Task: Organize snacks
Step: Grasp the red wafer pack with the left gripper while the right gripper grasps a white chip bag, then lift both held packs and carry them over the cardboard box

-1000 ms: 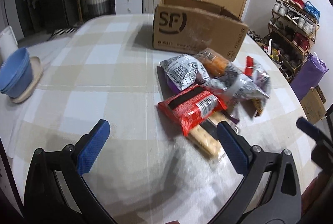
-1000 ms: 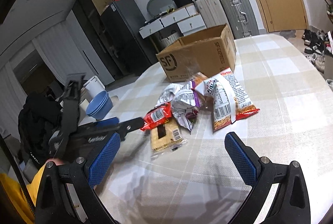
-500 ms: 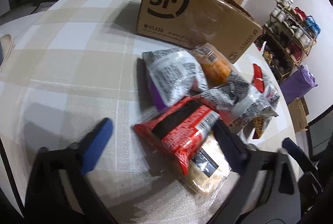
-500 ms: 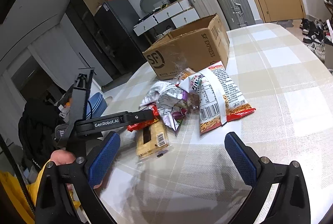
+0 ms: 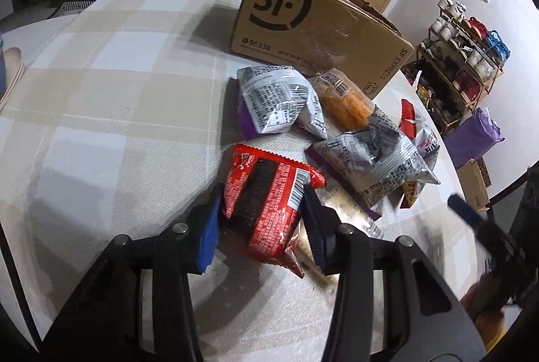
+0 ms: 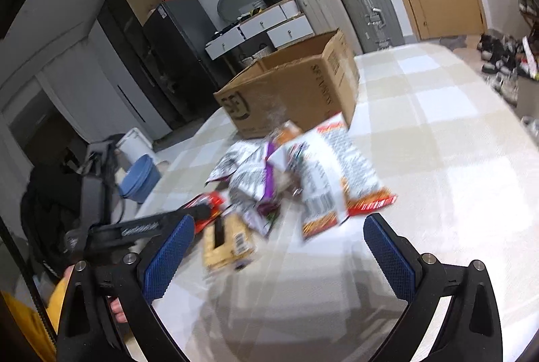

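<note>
A pile of snack packets lies on the checked tablecloth (image 5: 101, 112) in front of an open SF cardboard box (image 5: 313, 32). My left gripper (image 5: 261, 220) is shut on a red snack packet (image 5: 266, 197) at the near end of the pile. Behind it lie two silver and purple bags (image 5: 279, 99), an orange packet (image 5: 350, 102) and a cracker packet (image 6: 229, 240). My right gripper (image 6: 279, 247) is open and empty, above the table just short of a large white and red bag (image 6: 337, 176). The left gripper also shows in the right wrist view (image 6: 202, 214).
Blue bowls (image 6: 139, 176) stand at the table's left edge. A shoe rack (image 5: 465, 59) and a purple bag (image 5: 478, 133) stand on the floor to the right of the table. Suitcases (image 6: 367, 11), drawers and a door stand behind it.
My left gripper moved forward to the pile and shut on the red packet. My right gripper stayed open and moved closer to the pile.
</note>
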The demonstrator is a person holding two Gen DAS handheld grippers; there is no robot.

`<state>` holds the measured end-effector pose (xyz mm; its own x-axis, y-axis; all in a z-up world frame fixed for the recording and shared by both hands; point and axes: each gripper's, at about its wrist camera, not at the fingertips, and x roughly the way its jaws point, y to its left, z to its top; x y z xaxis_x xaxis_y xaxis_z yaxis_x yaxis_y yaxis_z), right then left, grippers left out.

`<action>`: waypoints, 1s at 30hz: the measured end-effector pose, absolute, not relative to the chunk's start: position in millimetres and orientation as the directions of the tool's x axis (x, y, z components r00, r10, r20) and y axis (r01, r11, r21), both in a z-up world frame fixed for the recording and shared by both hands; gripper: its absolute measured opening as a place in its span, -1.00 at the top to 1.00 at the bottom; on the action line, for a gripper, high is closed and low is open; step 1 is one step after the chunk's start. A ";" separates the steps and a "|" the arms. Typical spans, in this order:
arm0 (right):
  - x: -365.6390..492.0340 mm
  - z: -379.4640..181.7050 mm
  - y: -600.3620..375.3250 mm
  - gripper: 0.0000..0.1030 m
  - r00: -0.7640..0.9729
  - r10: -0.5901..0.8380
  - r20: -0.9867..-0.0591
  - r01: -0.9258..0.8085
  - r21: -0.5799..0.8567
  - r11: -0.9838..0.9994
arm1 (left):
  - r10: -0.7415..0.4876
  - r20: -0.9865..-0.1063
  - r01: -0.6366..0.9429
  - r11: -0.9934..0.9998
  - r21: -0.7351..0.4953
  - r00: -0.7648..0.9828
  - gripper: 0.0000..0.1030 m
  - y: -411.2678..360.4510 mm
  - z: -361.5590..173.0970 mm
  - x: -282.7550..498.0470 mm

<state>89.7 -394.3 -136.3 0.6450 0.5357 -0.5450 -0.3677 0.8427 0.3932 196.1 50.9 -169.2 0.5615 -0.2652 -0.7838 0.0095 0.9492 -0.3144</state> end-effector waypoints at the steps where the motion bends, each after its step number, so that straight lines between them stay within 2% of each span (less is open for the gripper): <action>1: 95.8 -133.3 -393.0 -0.98 0.658 0.505 -0.559 -0.362 0.353 0.863 | -0.267 -0.784 0.009 0.948 -0.317 0.561 0.20 51.9 -169.4 197.2; 4: 114.0 -130.7 -392.4 -0.98 0.676 0.434 -0.595 -0.336 0.275 0.901 | -0.270 -0.784 0.006 0.947 -0.322 0.559 0.20 53.7 -167.3 182.2; 9: 147.4 -140.6 -388.9 -0.97 0.644 0.414 -0.644 -0.335 0.249 0.909 | -0.274 -0.784 0.007 0.946 -0.325 0.556 0.20 59.3 -166.3 173.4; 11: 158.8 -148.0 -387.2 -0.78 0.610 0.433 -0.664 -0.341 0.273 0.900 | -0.272 -0.786 0.006 0.946 -0.323 0.556 0.20 59.2 -166.1 170.1; 12: 163.7 -151.7 -386.7 -0.57 0.591 0.447 -0.672 -0.344 0.291 0.893 | -0.270 -0.788 0.005 0.947 -0.321 0.553 0.20 57.1 -166.7 172.6; 19: 166.2 -159.0 -391.4 -0.16 0.557 0.492 -0.670 -0.337 0.359 0.870 | -0.266 -0.790 0.004 0.948 -0.317 0.552 0.20 62.5 -161.8 157.2; 25: 140.2 -153.0 -399.0 -0.10 0.565 0.512 -0.647 -0.328 0.393 0.859 | -0.269 -0.778 0.009 0.947 -0.321 0.568 0.20 65.7 -151.6 144.6; 30: 105.9 -131.1 -409.4 -0.10 0.610 0.536 -0.584 -0.331 0.426 0.842 | -0.270 -0.758 0.028 0.948 -0.316 0.594 0.20 64.6 -134.6 123.7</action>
